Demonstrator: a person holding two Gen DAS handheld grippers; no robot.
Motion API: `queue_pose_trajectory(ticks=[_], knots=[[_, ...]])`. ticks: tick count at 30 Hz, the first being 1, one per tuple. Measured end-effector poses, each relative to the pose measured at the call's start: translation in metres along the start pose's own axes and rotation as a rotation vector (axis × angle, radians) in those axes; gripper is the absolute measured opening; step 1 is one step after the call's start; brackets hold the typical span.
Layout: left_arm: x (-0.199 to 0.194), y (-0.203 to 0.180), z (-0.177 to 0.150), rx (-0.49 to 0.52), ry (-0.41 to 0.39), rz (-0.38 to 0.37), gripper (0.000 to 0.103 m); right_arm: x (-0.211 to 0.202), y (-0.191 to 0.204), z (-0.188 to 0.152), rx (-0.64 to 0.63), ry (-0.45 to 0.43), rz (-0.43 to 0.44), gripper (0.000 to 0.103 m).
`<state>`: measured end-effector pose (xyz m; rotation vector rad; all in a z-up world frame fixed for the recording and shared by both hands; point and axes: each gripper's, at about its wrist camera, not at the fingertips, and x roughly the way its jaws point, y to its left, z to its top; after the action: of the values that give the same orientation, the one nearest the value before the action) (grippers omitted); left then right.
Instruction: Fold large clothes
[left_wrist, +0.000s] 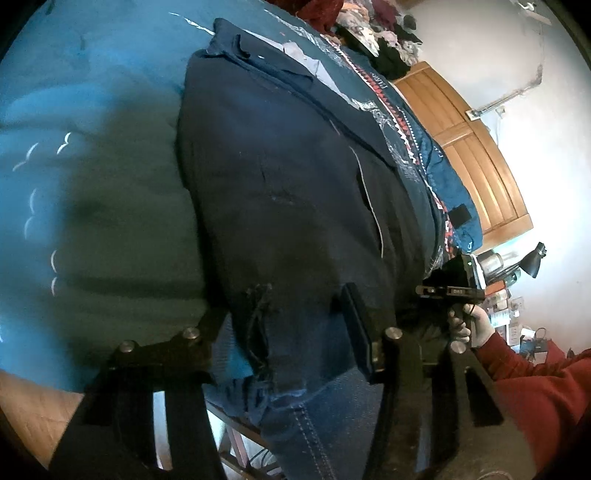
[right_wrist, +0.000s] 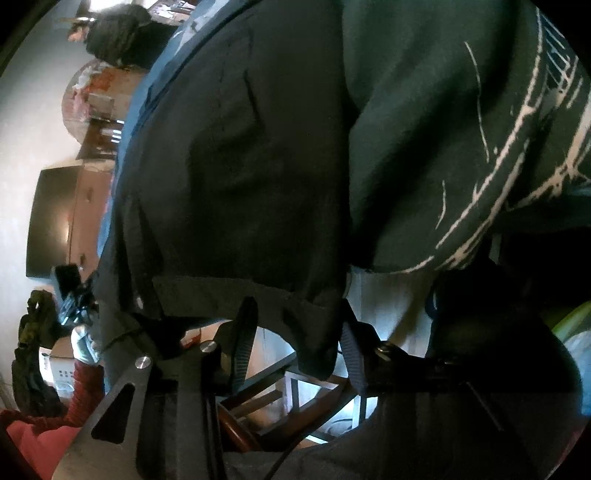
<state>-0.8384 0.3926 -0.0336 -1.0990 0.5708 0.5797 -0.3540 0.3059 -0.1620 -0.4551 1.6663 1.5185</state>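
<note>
1. The big dark garment (left_wrist: 295, 206) lies spread on a blue bed cover (left_wrist: 92, 92). Its near edge hangs right in front of both hand-held grippers.
2. The left hand-held gripper (left_wrist: 291, 332) has its fingers set wide apart. The cloth edge lies between them, but the fingers do not squeeze it.
3. The right hand-held gripper (right_wrist: 295, 336) is also wide. The hem of the dark garment (right_wrist: 236, 177) droops down between its two fingers (right_wrist: 242, 339), and nothing is pinched yet.
4. To do this step well, each hand-held gripper should probably slide a bit further onto the hem and close on only the top layer. The two should grab well apart from each other, so the cloth stays flat.
5. Then both should likely lift together and carry the edge away, over the far part. The cloth is soft and floppy, so a slow, even pull may stop it from bunching.
6. Count: one dark garment to fold, two hand-held grippers, and one gloved hand (left_wrist: 474, 326) with a red sleeve (left_wrist: 517, 369) to the right of the left one.
7. Far beyond the left hand-held gripper sits one heap of other clothes (left_wrist: 373, 33), too jumbled to count.
</note>
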Motion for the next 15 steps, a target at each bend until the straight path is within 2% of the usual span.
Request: queue_pose_trajectory(ticks=[2, 3, 5, 6, 7, 8, 10, 15], knots=[[0.003, 0.001, 0.001, -0.005, 0.007, -0.005, 0.054, 0.004, -0.001, 0.0, 0.004, 0.012, -0.007, 0.049], [0.005, 0.001, 0.001, -0.013, 0.011, -0.008, 0.054, 0.007, 0.0, 0.0, 0.001, 0.019, -0.018, 0.043], [0.006, -0.002, 0.001, -0.024, 0.007, -0.022, 0.049, 0.007, 0.007, -0.001, -0.029, 0.024, -0.049, 0.019], [0.005, -0.004, 0.001, -0.036, 0.003, -0.044, 0.024, 0.002, 0.012, -0.003, -0.039, 0.013, -0.045, 0.014], [0.002, -0.005, 0.001, -0.057, -0.006, -0.078, 0.015, -0.011, 0.021, -0.006, -0.053, -0.012, -0.019, 0.011], [-0.005, -0.009, 0.002, -0.061, -0.038, -0.09, 0.015, -0.019, 0.026, -0.008, -0.062, -0.03, -0.008, 0.011], [-0.017, -0.015, 0.004, -0.066, -0.089, -0.116, 0.007, -0.047, 0.042, -0.012, -0.083, -0.094, 0.039, 0.009], [-0.039, -0.03, 0.02, -0.062, -0.211, -0.207, 0.006, -0.093, 0.071, -0.013, -0.116, -0.223, 0.111, 0.009]])
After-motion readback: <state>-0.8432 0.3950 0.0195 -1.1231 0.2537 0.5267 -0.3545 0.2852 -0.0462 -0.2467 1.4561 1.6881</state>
